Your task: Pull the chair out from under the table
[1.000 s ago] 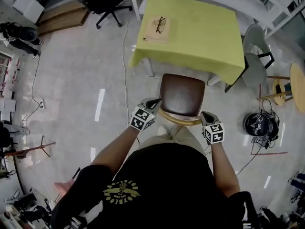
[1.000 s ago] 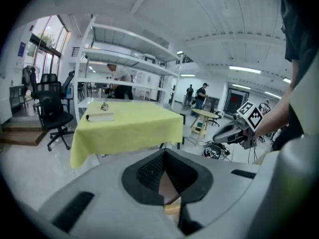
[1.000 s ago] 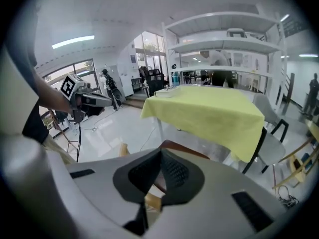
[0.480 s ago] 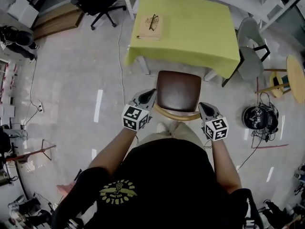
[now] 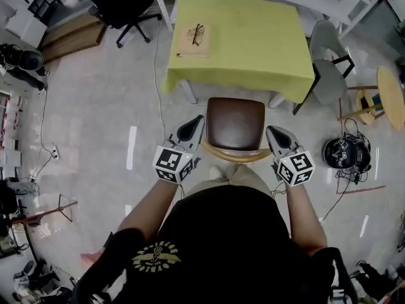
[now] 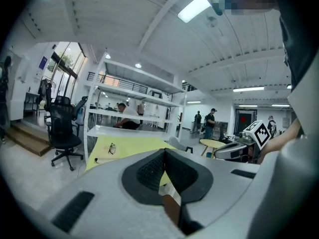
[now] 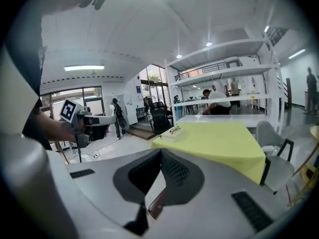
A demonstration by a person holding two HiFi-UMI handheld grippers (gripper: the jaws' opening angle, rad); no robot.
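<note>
Chair [image 5: 236,123] position decides the status of this task, so it is read against the counter [image 5: 253,49].

1. Counter: covered by a yellow cloth that hangs over its edges. Its near edge runs just beyond the front of the chair's seat.

2. Chair: the brown seat shows whole in the head view, on the person's side of the counter's near edge. No part of it lies under the cloth overhang, as far as that view tells. The curved wooden backrest [image 5: 235,155] is the part farthest from the counter. Judgement: the pull-out is done or all but done. The seat front stands close to the counter, so a short further draw away from it may be wanted if more room is needed.

3. Left tongs [image 5: 197,123]: clenched, pads pressed together with nothing between them. They sit off the seat's left side, on the near side of the counter, just beside the backrest's left end. Contact with it cannot be confirmed.

4. Right tongs [image 5: 273,133]: likewise clenched on nothing, off the seat's right side, on the near side of the counter. Neither pair grasps the chair, so any further pull would call for a fresh hold on the backrest.

5. Book [image 5: 193,40]: lies on the counter's left part, with spectacles [image 5: 197,33] resting on it. Neither is involved in the task.
</note>
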